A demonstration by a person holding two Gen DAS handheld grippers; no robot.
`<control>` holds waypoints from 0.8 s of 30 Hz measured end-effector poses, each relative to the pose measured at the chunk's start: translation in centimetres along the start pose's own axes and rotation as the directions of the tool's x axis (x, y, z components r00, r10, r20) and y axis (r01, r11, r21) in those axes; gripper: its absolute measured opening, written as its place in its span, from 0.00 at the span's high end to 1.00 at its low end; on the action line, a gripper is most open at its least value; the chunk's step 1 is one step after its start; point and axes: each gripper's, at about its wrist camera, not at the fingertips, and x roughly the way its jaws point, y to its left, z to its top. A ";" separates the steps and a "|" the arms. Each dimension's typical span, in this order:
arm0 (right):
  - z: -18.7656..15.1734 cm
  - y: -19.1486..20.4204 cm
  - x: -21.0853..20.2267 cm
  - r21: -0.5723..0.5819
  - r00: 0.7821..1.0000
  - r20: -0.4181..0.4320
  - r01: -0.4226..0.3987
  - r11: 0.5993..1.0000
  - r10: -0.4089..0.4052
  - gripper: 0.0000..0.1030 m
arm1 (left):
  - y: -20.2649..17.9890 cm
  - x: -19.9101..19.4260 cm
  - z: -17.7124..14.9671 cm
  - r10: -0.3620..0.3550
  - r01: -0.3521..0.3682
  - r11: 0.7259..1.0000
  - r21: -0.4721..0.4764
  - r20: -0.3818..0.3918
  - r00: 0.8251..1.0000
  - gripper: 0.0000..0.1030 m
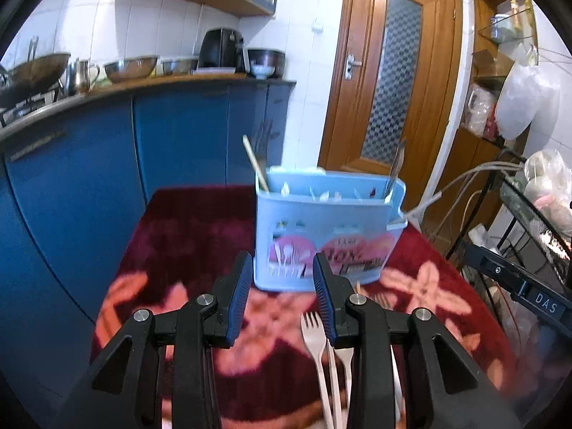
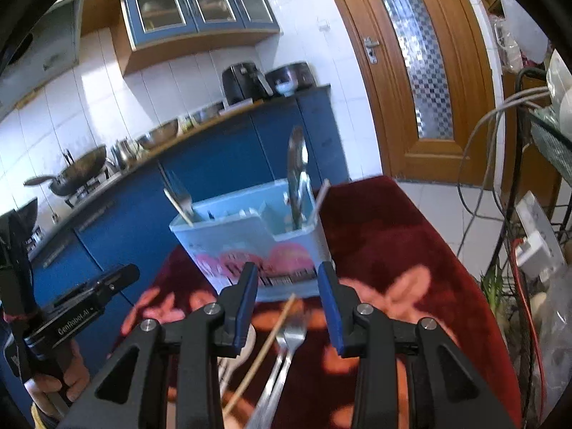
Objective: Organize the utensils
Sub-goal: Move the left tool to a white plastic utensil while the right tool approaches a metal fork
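A light blue utensil caddy (image 1: 329, 232) with a pink label stands on a dark red flowered cloth (image 1: 186, 243). A chopstick (image 1: 254, 162) and metal utensils (image 1: 395, 166) stick up from it. My left gripper (image 1: 280, 275) hovers open and empty just before the caddy, above white plastic forks (image 1: 314, 336) lying on the cloth. In the right wrist view the caddy (image 2: 246, 239) holds a metal spoon (image 2: 296, 164) and a fork (image 2: 180, 193). My right gripper (image 2: 287, 282) is open and empty above a metal fork (image 2: 291, 336) and a wooden chopstick (image 2: 268, 343).
Blue kitchen cabinets (image 1: 107, 164) with pots and bowls on the counter run behind the table. A wooden door (image 1: 393, 71) is at the back right. A wire rack (image 1: 529, 214) with cables and bags stands right of the table. A hand holds the left gripper's handle (image 2: 71, 318).
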 end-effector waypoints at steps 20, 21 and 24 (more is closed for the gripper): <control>-4.5 -2.6 3.2 0.012 0.984 -0.175 0.034 0.999 -0.031 0.63 | 0.5 8.7 -5.2 -0.077 0.050 0.994 -0.092 -0.319 0.945 0.65; -4.6 -2.7 3.3 0.016 0.983 -0.178 0.035 0.999 -0.032 0.63 | 0.5 8.9 -5.3 -0.084 0.055 0.994 -0.097 -0.326 0.942 0.65; -4.9 -3.3 3.8 0.031 0.981 -0.193 0.038 0.999 -0.031 0.63 | 0.4 9.4 -5.5 -0.115 0.081 0.990 -0.112 -0.342 0.933 0.65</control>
